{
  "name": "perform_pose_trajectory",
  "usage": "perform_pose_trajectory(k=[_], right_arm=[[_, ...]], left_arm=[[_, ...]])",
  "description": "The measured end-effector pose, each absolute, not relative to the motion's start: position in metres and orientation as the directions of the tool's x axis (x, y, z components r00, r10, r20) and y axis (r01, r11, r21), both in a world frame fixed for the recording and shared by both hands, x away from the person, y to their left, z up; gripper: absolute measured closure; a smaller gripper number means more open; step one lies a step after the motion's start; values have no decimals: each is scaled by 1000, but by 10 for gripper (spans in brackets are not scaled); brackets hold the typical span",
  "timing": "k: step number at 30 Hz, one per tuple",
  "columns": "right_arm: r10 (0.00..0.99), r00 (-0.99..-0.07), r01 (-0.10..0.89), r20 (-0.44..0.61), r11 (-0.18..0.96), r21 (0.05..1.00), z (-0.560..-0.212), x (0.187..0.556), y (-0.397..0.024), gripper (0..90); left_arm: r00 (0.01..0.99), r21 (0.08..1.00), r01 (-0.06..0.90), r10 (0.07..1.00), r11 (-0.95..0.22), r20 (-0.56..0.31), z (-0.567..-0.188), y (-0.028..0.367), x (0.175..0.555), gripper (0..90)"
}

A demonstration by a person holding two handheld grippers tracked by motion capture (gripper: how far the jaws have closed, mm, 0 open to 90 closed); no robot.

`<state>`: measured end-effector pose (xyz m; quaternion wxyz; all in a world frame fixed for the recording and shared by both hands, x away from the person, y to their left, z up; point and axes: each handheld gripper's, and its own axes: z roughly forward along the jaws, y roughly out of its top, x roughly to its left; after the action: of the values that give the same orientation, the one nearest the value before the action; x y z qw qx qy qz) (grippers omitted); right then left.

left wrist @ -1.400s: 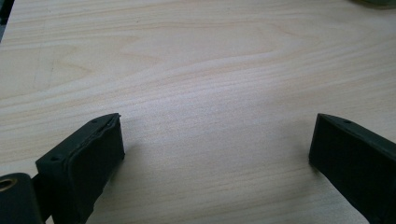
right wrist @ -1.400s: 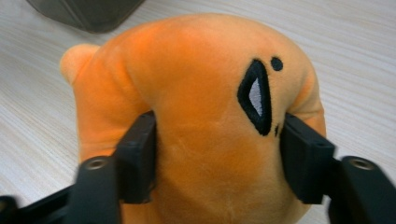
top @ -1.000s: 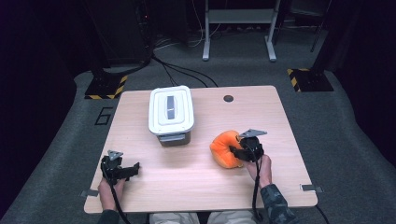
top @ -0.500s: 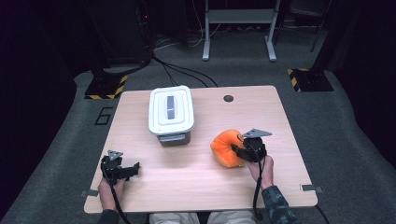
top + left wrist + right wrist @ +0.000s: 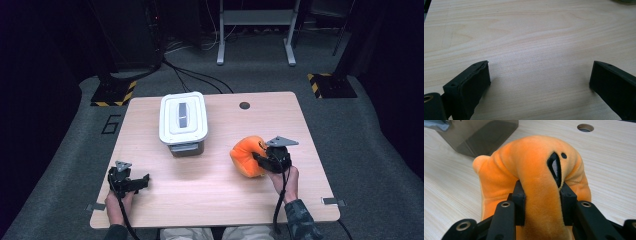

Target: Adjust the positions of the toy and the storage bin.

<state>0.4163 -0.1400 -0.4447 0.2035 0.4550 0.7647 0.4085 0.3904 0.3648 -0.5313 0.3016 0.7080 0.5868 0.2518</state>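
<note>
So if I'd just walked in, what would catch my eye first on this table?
Probably the bright orange plush toy on the right side of the wooden table, pinched between the black jaws of the right gripper. Next, the white-lidded box near the table's middle, toward the far edge. The left gripper sits open over bare wood at the near left.
</note>
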Motion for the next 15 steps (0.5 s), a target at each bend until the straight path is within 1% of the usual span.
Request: perform_pose_trajectory(k=[15], right_arm=[[891,-451,527,47,224,820,-435,412,-164,650]], left_arm=[[184,722,679,983,-129,3,-531,365,390,28]])
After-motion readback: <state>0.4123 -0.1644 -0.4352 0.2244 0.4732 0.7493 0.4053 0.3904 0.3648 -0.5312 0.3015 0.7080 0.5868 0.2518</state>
